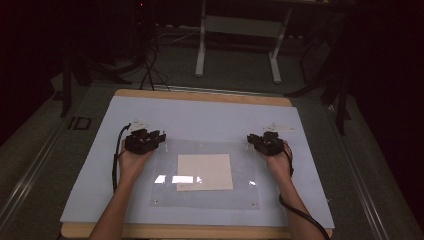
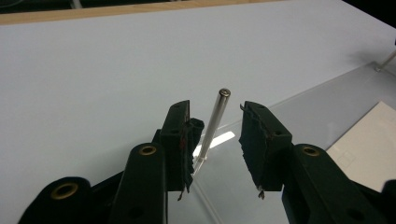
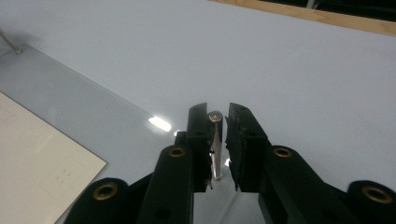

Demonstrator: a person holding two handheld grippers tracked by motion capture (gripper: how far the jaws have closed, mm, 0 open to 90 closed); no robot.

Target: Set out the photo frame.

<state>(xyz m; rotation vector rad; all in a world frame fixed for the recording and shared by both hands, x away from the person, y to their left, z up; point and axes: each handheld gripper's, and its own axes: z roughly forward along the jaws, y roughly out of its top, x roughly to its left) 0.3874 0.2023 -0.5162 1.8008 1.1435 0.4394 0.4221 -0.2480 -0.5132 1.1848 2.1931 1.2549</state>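
Note:
A clear acrylic plate (image 1: 205, 197) lies on the pale blue mat with a beige paper square (image 1: 205, 171) at its middle. Thin metal pins stand at its corners. My left gripper (image 1: 156, 136) is at the plate's far left corner. In the left gripper view its jaws (image 2: 215, 106) stand open around a pin (image 2: 215, 119), which leans close to the left pad with a wide gap on the right. My right gripper (image 1: 253, 139) is at the far right corner. Its jaws (image 3: 217, 108) are closed narrowly on that corner's pin (image 3: 215, 137).
The mat (image 1: 200, 115) covers a wooden table (image 1: 200, 95) with bare room around the plate. Two small pale slips (image 1: 140, 121) (image 1: 280, 126) lie just beyond the grippers. A metal table frame (image 1: 237, 45) and cables stand on the dark floor behind.

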